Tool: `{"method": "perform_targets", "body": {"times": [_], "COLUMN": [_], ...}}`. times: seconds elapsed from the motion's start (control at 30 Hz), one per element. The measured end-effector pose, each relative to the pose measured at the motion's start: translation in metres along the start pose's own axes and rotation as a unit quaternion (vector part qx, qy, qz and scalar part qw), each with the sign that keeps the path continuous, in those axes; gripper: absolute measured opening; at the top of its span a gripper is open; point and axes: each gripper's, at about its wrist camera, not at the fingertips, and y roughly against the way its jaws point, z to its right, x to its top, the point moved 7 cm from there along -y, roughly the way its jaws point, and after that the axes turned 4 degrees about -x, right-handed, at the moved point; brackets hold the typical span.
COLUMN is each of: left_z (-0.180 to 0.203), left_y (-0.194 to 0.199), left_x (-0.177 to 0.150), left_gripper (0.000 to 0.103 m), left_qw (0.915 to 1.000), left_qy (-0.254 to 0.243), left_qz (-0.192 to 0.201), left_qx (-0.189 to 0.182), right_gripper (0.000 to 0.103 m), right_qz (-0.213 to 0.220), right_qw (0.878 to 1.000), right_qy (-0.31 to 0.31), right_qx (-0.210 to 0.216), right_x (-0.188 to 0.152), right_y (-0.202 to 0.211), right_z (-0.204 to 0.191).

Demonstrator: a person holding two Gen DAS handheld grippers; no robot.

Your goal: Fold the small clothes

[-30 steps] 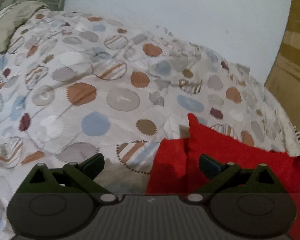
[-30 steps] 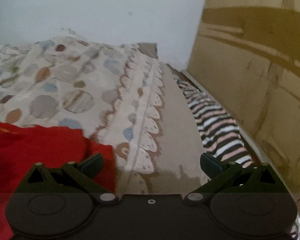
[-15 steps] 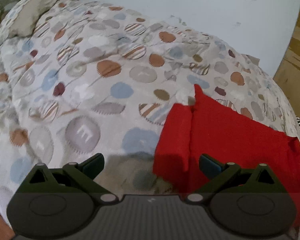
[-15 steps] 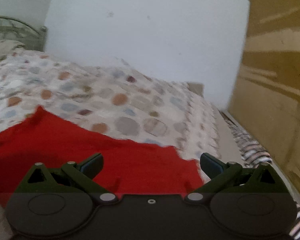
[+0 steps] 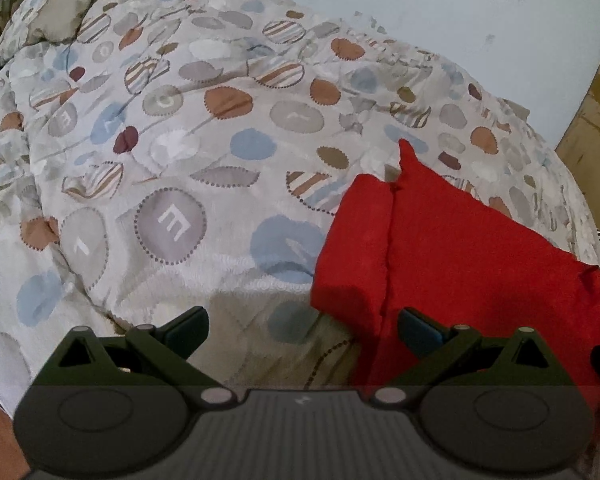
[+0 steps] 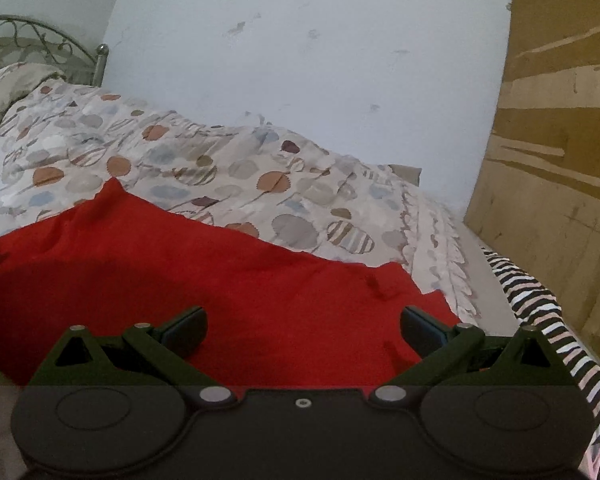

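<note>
Noting the red garment straight ahead of our right gripper — left gripper at its left edge — both wide open, empty.

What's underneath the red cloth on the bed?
The red cloth lies on the patterned bedspread, which shows all around it. Anything between cloth and bedspread is covered and cannot be seen.

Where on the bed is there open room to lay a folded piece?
Free: the wide stretch of patterned quilt left of the red cloth garment, running up to the beige pillow. Crowded: the right edge, where the garment nearly meets the black-and-white striped fabric. Both claws hang open.
</note>
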Motion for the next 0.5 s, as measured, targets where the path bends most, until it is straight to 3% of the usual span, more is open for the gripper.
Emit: {"method": "perform_targets", "body": {"times": [0.5], "left_z": [-0.007], "left_y": [-0.006], "left_x": [-0.004], "left_gripper": [0.103], "left_qw": [0.9994], "left_qy": [0.029], "left_qz": [-0.01], "left_qx": [-0.013], "right_gripper": [0.102], "right_qz": [-0.01], "right_qw": [1.0], "right_qy": [0.004], "right_qx": [0.017], "right_x": [-0.002], "right_y": [-0.015], "right_z": [-0.018]}}
